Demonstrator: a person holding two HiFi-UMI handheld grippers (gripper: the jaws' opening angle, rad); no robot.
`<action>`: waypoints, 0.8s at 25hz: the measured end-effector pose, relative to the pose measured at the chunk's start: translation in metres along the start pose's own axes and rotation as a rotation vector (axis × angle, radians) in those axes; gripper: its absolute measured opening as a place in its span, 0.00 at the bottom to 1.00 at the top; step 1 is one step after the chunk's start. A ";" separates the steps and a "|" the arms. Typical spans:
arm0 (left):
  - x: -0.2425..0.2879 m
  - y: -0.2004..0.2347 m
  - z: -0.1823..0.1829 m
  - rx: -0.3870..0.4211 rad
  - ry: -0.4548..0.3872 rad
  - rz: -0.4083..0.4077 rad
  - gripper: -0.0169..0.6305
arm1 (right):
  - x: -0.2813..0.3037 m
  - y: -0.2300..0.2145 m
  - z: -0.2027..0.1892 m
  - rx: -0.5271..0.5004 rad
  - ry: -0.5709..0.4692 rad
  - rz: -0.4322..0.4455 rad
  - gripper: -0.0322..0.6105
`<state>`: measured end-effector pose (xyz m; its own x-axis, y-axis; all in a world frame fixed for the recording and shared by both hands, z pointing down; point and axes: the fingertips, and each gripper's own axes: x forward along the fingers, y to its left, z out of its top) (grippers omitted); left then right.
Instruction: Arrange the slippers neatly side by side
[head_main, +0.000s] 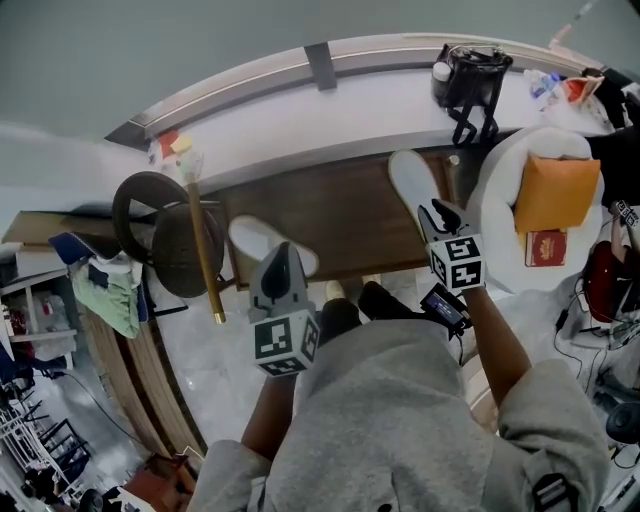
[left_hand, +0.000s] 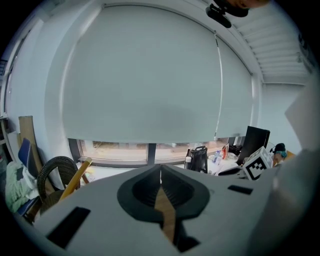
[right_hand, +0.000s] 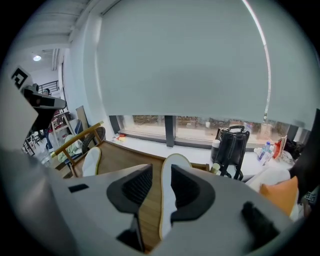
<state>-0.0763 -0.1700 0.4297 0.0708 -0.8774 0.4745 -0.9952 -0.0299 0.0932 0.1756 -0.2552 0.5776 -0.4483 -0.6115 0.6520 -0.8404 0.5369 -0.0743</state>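
Two white slippers are sitting on the brown wooden counter (head_main: 350, 225), well apart from each other. The left slipper (head_main: 258, 240) is down at the near left part of the counter, and the right slipper (head_main: 410, 178) is up toward the far right corner, angled a bit with its toe pointing at the window ledge.

The right hand-held gripper (right_hand: 161, 177) is released. Its jaws stand apart and the right slipper's heel end sits right in the gap between them, flat on the wood, running along the right-hand jaw. I can't see the pads pinching it.

The left hand-held gripper (left_hand: 160, 182) is clenched, tips together, with nothing between them, just a sliver of wood showing through below. From the head view it hovers right by the near end of the left slipper, partly covering it.

Other stuff around: a black bag (head_main: 470, 75) on the white window ledge, an orange cushion (head_main: 555, 190) on a white chair to the right, and a round dark chair (head_main: 160, 235) off to the left.
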 end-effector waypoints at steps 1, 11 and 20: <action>0.000 0.000 -0.001 -0.001 0.005 0.005 0.05 | 0.003 -0.002 -0.002 -0.002 0.008 0.000 0.22; 0.012 -0.004 -0.014 -0.009 0.051 0.047 0.05 | 0.041 -0.025 -0.033 -0.023 0.107 -0.001 0.22; 0.025 -0.009 -0.016 -0.010 0.078 0.053 0.05 | 0.073 -0.039 -0.065 0.013 0.209 0.003 0.22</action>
<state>-0.0644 -0.1837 0.4551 0.0234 -0.8378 0.5455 -0.9970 0.0208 0.0747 0.1954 -0.2827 0.6772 -0.3788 -0.4755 0.7940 -0.8437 0.5301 -0.0850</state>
